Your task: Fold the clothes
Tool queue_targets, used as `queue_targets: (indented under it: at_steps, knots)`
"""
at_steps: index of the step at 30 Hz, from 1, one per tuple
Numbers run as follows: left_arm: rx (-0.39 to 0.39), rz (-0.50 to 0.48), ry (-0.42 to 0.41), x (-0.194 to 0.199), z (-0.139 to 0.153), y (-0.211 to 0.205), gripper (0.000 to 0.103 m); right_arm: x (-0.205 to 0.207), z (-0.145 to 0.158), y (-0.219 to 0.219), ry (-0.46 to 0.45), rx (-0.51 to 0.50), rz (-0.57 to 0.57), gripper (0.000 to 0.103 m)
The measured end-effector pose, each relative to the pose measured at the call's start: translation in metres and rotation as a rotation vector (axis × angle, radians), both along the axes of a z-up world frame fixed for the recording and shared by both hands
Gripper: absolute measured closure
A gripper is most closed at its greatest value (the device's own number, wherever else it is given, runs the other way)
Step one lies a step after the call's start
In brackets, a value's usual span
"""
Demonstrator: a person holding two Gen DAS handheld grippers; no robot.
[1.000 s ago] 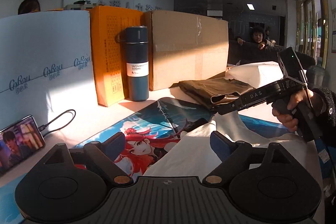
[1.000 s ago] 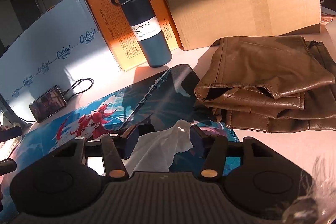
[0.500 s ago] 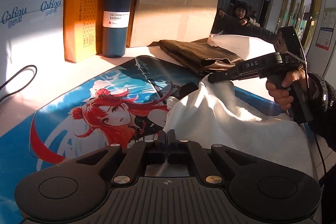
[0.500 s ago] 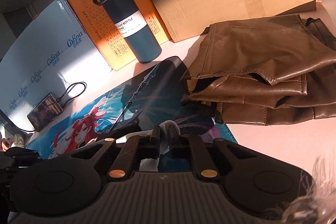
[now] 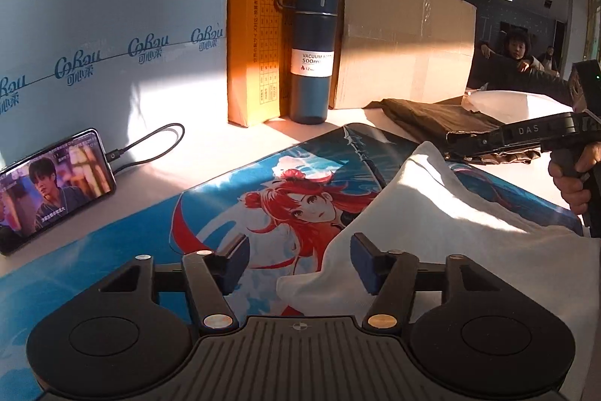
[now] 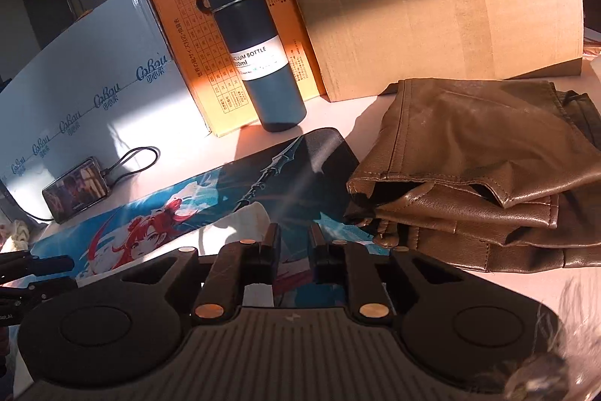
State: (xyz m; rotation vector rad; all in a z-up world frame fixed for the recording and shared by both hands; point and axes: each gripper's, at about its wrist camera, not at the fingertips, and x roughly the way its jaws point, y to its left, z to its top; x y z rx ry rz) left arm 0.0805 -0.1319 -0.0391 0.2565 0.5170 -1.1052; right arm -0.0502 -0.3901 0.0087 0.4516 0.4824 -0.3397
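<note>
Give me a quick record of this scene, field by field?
cloth: white cloth lying on the mat
left tongs: open, at the cloth's edge
right tongs: slightly open, cloth corner just ahead
pile: folded brown jacket, right
bottle: upright before the boxes
phone: plugged in, left

Soft white cloth garment [image 5: 443, 224], glossy brown leather [image 6: 488, 153]

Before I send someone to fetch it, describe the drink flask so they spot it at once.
Start at the big plain cardboard box standing along the back of the table. Just to its left, in front of the orange box, stands the flask, upright behind the printed desk mat. It is the only tall dark blue cylinder there, with a white label reading 500ml.
</note>
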Motion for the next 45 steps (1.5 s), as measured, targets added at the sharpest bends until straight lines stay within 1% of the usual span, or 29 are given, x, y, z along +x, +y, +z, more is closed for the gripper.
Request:
queue_targets:
  at_steps: [1,2,4,5,8,11,12,13,14,16,18,20,22,23,27,29,32,35,37,40,42,43,45]
  knots:
    - [-0.027,0.007,0.0,-0.005,0.005,0.007,0.027,-0.008,0.004,0.007,-0.013,-0.01,0.01,0.047]
    - [-0.045,0.005,0.009,-0.009,0.007,0.011,0.027,-0.016,0.008,0.015,-0.026,-0.019,0.019,0.044]
    - [-0.078,0.025,0.052,-0.019,0.011,0.022,0.027,-0.028,0.008,0.027,-0.022,-0.011,0.03,0.043]
    - [-0.09,0.036,0.07,-0.023,0.01,0.027,0.027,-0.031,0.007,0.033,-0.014,-0.008,0.037,0.041]
    - [-0.121,0.071,0.118,-0.032,0.008,0.038,0.024,-0.035,-0.002,0.052,0.022,0.002,0.071,0.038]
    - [-0.156,0.104,0.167,-0.037,0.002,0.044,0.022,-0.032,-0.012,0.063,0.076,-0.006,0.092,0.032]
    - [-0.17,0.109,0.183,-0.038,-0.001,0.046,0.021,-0.032,-0.016,0.067,0.107,-0.019,0.083,0.032]
    - [-0.181,0.109,0.198,-0.037,-0.004,0.047,0.018,-0.036,-0.015,0.071,0.115,-0.035,0.064,0.032]
    - [-0.189,0.11,0.22,-0.035,-0.007,0.047,0.018,-0.042,-0.013,0.074,0.109,-0.05,0.045,0.03]
    - [-0.21,0.12,0.289,-0.029,-0.014,0.049,0.018,-0.063,-0.008,0.079,0.056,-0.011,0.003,0.024]
    - [-0.232,0.117,0.341,-0.026,-0.017,0.05,0.018,-0.086,-0.003,0.084,-0.005,0.041,-0.039,0.008]
    - [-0.244,0.115,0.364,-0.025,-0.019,0.051,0.017,-0.109,0.003,0.088,-0.067,0.093,-0.082,0.003]
    - [-0.252,0.113,0.374,-0.026,-0.02,0.052,0.015,-0.132,0.008,0.092,-0.129,0.144,-0.124,0.002]
    - [-0.256,0.11,0.378,-0.026,-0.021,0.052,0.014,-0.142,0.009,0.094,-0.144,0.184,-0.138,0.002]
    - [-0.252,0.101,0.387,-0.03,-0.025,0.051,0.013,-0.172,0.004,0.1,-0.184,0.353,-0.164,0.0]
    - [-0.246,0.096,0.389,-0.03,-0.026,0.051,0.013,-0.177,0.0,0.103,-0.176,0.418,-0.175,0.0]
    - [-0.236,0.102,0.388,-0.03,-0.026,0.05,0.013,-0.176,-0.008,0.103,-0.156,0.474,-0.179,0.0]
    - [-0.246,0.11,0.395,-0.028,-0.026,0.051,0.012,-0.166,-0.014,0.1,-0.149,0.51,-0.154,0.0]
    - [-0.261,0.13,0.407,-0.024,-0.027,0.054,0.012,-0.156,-0.018,0.099,-0.133,0.507,-0.141,0.0]
    - [-0.267,0.176,0.454,-0.014,-0.029,0.055,0.012,-0.144,-0.021,0.097,-0.122,0.49,-0.126,0.0]
    - [-0.271,0.196,0.51,-0.005,-0.029,0.054,0.012,-0.138,-0.021,0.096,-0.12,0.478,-0.113,0.0]
    - [-0.27,0.197,0.542,-0.001,-0.029,0.051,0.011,-0.135,-0.022,0.096,-0.12,0.471,-0.106,0.0]
    - [-0.249,0.166,0.585,0.005,-0.028,0.04,0.009,-0.129,-0.023,0.097,-0.122,0.452,-0.093,0.0]
